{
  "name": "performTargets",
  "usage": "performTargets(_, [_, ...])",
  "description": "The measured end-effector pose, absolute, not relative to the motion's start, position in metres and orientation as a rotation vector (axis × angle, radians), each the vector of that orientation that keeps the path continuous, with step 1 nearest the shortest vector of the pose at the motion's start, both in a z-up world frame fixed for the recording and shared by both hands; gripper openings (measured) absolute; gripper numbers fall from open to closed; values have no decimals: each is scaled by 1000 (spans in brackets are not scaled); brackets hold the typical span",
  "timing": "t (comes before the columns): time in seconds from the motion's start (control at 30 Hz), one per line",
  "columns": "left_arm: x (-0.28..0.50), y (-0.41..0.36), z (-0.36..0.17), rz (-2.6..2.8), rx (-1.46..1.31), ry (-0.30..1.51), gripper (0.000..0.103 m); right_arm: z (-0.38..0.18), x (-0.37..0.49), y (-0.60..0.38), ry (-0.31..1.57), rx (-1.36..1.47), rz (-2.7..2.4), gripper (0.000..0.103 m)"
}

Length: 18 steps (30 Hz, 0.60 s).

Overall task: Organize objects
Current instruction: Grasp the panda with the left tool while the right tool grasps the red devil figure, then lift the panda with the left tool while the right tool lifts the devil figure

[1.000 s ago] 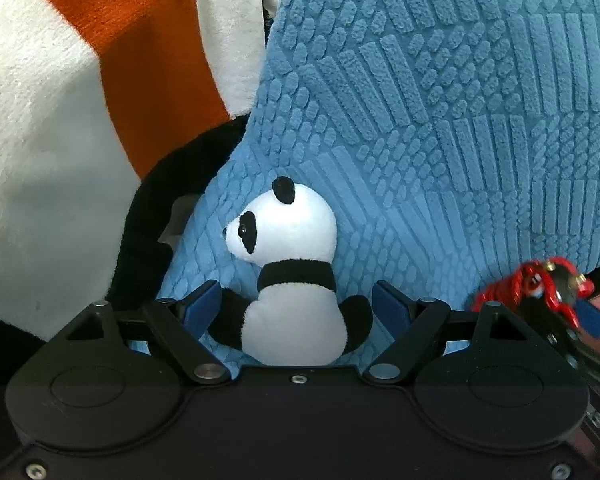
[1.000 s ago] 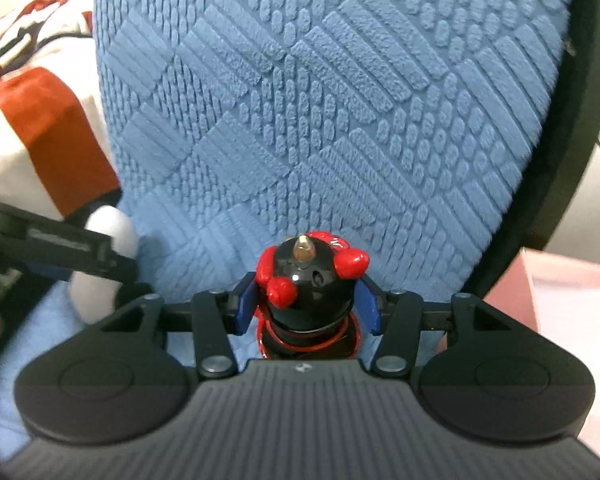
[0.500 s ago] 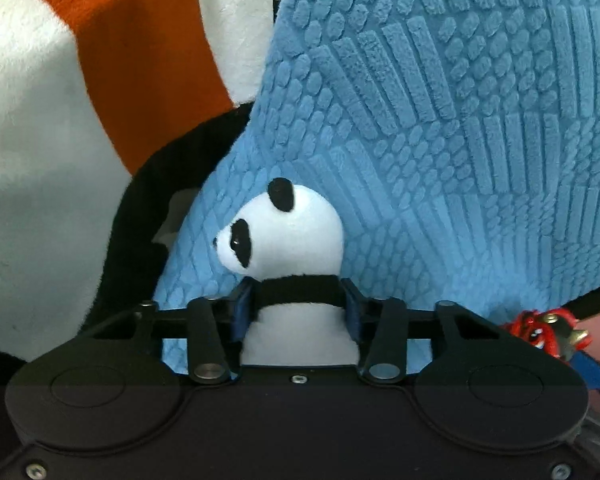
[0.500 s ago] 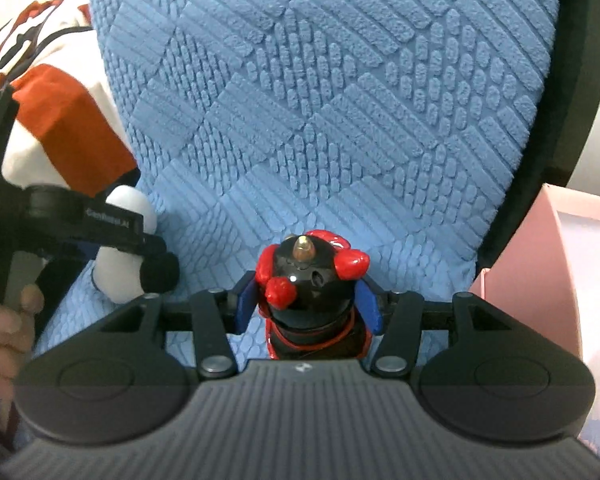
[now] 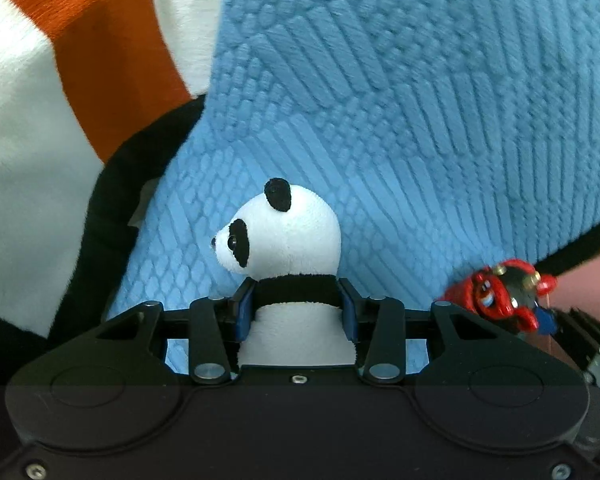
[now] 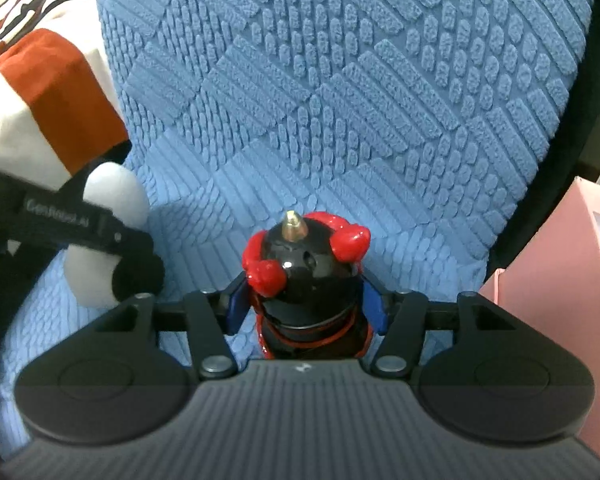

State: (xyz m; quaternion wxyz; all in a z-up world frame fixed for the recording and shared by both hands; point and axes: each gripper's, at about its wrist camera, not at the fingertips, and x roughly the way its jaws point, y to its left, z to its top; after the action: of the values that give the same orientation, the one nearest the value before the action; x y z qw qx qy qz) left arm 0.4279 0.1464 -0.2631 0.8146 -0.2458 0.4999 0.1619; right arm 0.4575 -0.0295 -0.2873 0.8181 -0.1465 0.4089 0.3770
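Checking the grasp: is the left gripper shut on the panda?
Shut. The left gripper has both blue fingers pressed against the panda plush at its black band.

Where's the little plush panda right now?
The black-and-white plush panda sits centre of the left wrist view, clamped in the left gripper against the blue textured cushion.

Setting: home, soft-furnished seating or bed. Evidence: blue textured cushion [image 6: 340, 100], orange-and-white plush blanket [image 5: 60, 80], plush panda [image 5: 284, 236], pink box [image 6: 560, 280].
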Motion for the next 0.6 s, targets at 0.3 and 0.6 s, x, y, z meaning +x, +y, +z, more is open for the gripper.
performTargets(0.3, [407, 124, -262, 299, -495, 1089, 40, -280, 448, -42, 883, -301, 746, 59])
performTargets(0.6, [384, 101, -257, 257, -483, 1094, 40, -262, 416, -70, 873, -207, 699, 59])
